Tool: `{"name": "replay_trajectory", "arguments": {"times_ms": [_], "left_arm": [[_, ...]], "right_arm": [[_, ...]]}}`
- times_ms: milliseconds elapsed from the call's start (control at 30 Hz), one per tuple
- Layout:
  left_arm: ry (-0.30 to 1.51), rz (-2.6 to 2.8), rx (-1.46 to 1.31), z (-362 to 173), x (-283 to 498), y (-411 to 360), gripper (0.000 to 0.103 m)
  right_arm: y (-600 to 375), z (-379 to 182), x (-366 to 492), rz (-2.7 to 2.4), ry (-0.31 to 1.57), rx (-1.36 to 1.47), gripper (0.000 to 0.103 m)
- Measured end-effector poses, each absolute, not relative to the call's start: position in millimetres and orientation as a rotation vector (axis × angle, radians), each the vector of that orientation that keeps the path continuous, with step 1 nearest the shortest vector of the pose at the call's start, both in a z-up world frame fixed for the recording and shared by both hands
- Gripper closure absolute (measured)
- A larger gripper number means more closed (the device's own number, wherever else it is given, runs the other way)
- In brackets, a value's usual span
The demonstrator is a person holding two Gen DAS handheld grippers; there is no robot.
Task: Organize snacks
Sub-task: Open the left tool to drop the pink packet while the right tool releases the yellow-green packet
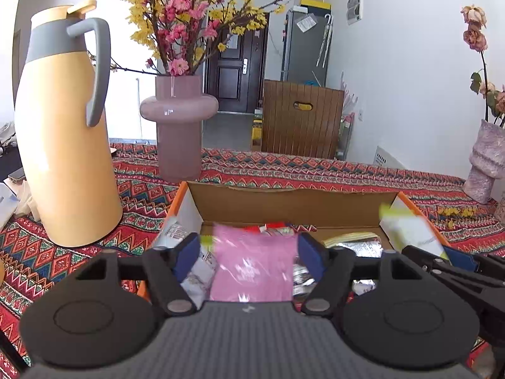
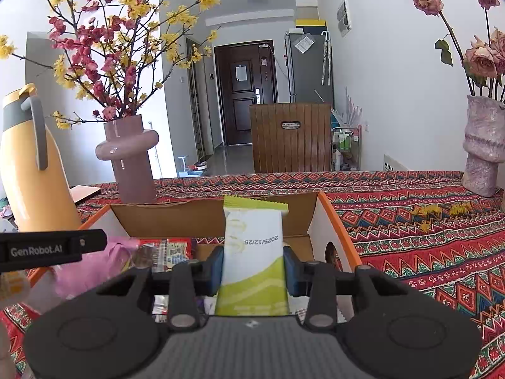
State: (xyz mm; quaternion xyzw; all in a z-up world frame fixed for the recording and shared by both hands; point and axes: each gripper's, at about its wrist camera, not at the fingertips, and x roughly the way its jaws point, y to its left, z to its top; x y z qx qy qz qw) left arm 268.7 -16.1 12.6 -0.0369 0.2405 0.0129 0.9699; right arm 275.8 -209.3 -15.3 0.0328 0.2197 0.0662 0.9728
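While the left gripper (image 1: 249,252) is hanging over the cardboard box (image 1: 284,203), its jaws are standing wide around a pink packet (image 1: 252,268) without squeezing it. Beside it, the right gripper (image 2: 254,268) is pinching a green-and-white snack bar (image 2: 254,252) upright above the same box.

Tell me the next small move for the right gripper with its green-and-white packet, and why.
Probably open the right gripper: its green-and-white packet hangs over the open cardboard box, where other snacks already lie.
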Motion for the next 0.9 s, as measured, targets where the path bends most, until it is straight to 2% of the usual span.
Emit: {"name": "replay_trajectory", "arguments": {"times_ms": [67,133,200,233,900], "left_arm": [[0.472,0.033,-0.080,14.2,266.5,-15.2,0.012],[0.464,0.042,-0.084,14.9,264.3,-14.9,0.000],[0.459,0.049,-0.086,15.8,263.0,-15.4,0.000],[0.460,0.047,-0.089,15.8,263.0,-15.1,0.000],[0.457,0.052,-0.102,16.4,259.7,-12.5,0.000]], "right_arm": [[-210.4,-14.2,274.7,0.127,0.442,0.072,0.055],[-213.2,-13.4,272.8,0.122,0.438,0.081,0.023],[-214.0,-13.3,271.9,0.115,0.432,0.088,0.003],[-214.6,-13.3,271.6,0.113,0.431,0.091,0.000],[-215.7,-14.9,269.3,0.105,0.437,0.103,0.000]]}}
